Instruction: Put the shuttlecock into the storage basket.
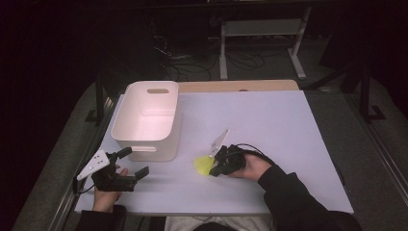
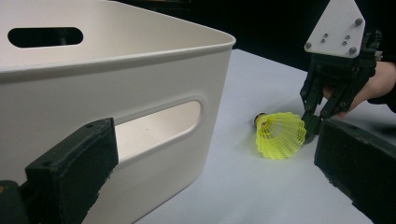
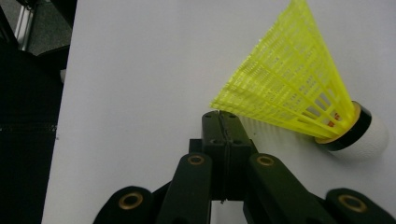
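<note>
A yellow plastic shuttlecock [image 1: 203, 164] lies on its side on the white table top [image 1: 269, 125], just right of a white bin. In the right gripper view its mesh skirt [image 3: 289, 88] fans up and its white, black-banded cork points right. My right gripper [image 3: 219, 114] is shut, jaws pressed together, tips touching the skirt's rim; I cannot tell whether any mesh is pinched. The left gripper view shows that gripper [image 2: 310, 133] angled down at the shuttlecock [image 2: 279, 135]. My left gripper [image 1: 133, 162] rests open at the table's front left, nothing between its jaws.
The white plastic bin [image 1: 144, 142] with handle slots stands at the table's left and looks empty; its near wall [image 2: 116, 79] is close in front of my left gripper [image 2: 212, 140]. Beyond the table are a dark floor, cables and a metal frame [image 1: 260, 29].
</note>
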Motion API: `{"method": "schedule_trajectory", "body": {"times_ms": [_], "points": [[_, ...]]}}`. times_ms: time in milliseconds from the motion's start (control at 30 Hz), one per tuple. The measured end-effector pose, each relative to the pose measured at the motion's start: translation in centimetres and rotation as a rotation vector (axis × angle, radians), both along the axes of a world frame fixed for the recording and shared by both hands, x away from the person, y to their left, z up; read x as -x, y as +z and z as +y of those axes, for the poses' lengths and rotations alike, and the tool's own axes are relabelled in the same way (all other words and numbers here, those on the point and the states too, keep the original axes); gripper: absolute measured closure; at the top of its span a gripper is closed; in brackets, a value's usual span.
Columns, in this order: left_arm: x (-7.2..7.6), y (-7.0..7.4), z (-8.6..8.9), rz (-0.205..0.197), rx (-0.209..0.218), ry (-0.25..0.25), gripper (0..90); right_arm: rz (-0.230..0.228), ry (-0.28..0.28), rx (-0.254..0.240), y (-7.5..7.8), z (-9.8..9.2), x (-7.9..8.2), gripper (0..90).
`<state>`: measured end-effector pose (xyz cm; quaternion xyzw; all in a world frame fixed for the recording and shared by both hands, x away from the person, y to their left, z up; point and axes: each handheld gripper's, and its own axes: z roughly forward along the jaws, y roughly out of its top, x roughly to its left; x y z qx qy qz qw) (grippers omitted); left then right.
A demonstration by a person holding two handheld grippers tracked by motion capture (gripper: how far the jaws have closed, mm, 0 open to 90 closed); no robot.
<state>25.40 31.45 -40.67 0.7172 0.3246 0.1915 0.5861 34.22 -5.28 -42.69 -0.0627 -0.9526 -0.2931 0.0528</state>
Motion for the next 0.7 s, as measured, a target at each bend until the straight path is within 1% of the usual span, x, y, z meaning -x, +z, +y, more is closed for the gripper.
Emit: {"method": "schedule_trajectory", "body": {"times_ms": [267, 500, 700], "points": [[0.0, 0.0, 0.0, 0.000, 0.001, 0.000, 0.0, -0.004, -0.004, -0.005, 0.2, 0.2, -0.4, 88.9], [0.0, 0.0, 0.0, 0.001, 0.002, -0.002, 0.0, -0.002, -0.008, -0.008, 0.1, 0.5, -0.8, 88.9], [0.0, 0.0, 0.0, 0.001, 0.001, -0.003, 0.0, -0.008, -0.007, -0.012, 0.4, 1.0, -1.2, 88.9]]}}
